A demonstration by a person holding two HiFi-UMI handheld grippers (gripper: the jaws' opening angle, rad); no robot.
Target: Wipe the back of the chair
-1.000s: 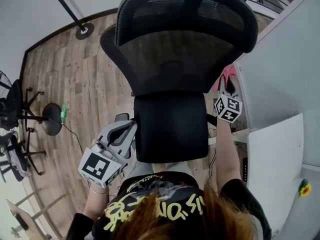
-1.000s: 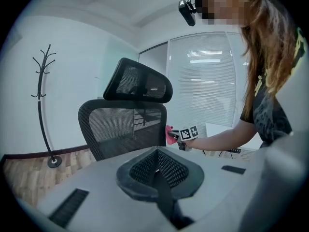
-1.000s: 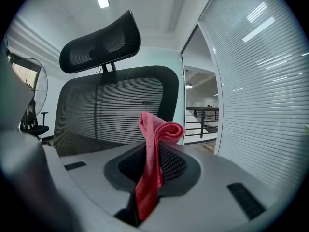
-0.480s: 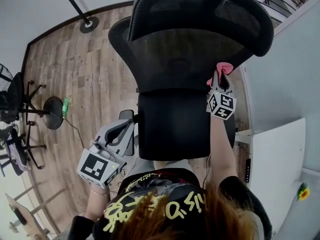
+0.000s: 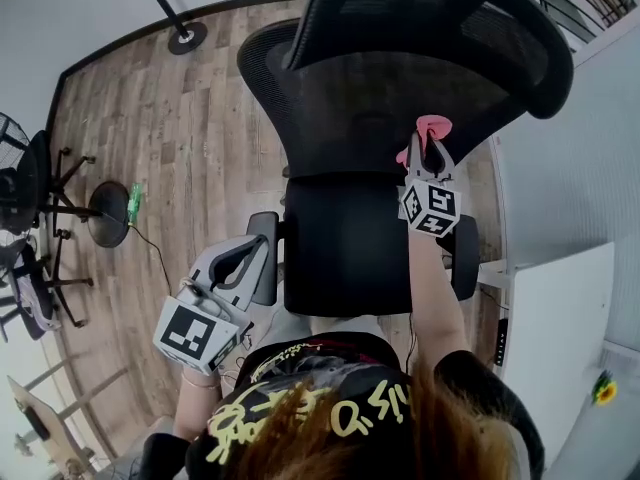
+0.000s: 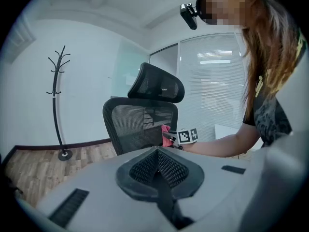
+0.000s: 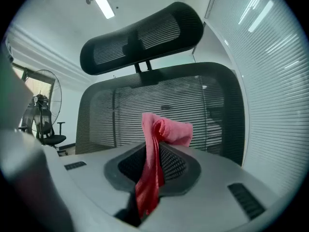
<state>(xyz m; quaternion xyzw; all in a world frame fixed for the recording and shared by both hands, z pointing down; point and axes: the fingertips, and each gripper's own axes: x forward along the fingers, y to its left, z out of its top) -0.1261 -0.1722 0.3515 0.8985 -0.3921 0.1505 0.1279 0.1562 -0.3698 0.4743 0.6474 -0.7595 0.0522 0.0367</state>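
- While the chair [image 6: 142, 122] stands with its seat [image 5: 345, 258] near the person and its backrest [image 5: 380, 118] on the far side, the backrest's netted front looks toward the person. Its long axis rises upright from the seat to the headrest [image 5: 440, 18], which in the head view runs near to far.
- Because the backrest is wide and curved, I judge that wiping goes best in overlapping strokes from left to right, working from the top edge down. Pressure should be light, so the netting does not give and the chair does not roll or swivel away on the wooden floor [image 5: 180, 148].
- The left gripper [image 6: 157, 153] hangs low at the left, just beside the left armrest [image 5: 268, 268]. Its jaws are together with nothing between them, so it could steady the armrest while the other gripper wipes.
- The right gripper [image 5: 428, 158] reaches over the right side of the seat to the lower right part of the backrest, its jaws clamped on the pink cloth [image 7: 161, 134].
- The pink cloth lies lengthwise along those jaws, its bunched end sticking out past their tips and pointing at the backrest. Whether it touches the backrest cannot be told. Only a small wad is exposed, so the wad should meet the surface rather than the jaw tips, with the gripper held square to it.
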